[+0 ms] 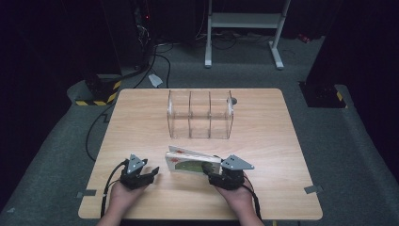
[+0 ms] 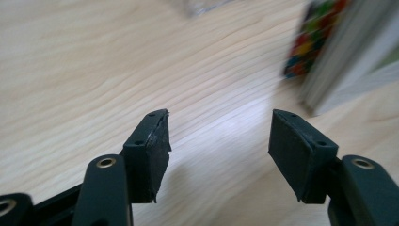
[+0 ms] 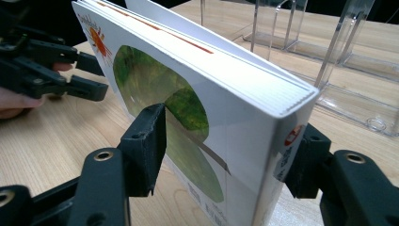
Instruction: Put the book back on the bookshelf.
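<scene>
A white picture book [image 1: 188, 162] with a green patch on its cover stands on edge, tilted, near the front of the wooden table [image 1: 268, 141]. My right gripper [image 1: 207, 167] is shut on the book [image 3: 188, 84] at its spine end, one pad on the cover and the other behind the spine. My left gripper [image 1: 153, 173] rests a short way left of the book, open with nothing between its pads [image 2: 157, 141]. The book's colourful edge [image 2: 329, 52] appears ahead and to the right in the left gripper view. The left gripper [image 3: 96, 75] also appears at the left of the right gripper view.
A clear acrylic rack [image 1: 200, 115] with three compartments stands at the table's middle back, and its wall [image 3: 348, 56] is just beyond the book. A small grey disc [image 1: 234, 100] lies by its right corner. Cables and a white stand frame [image 1: 244, 21] are on the floor behind.
</scene>
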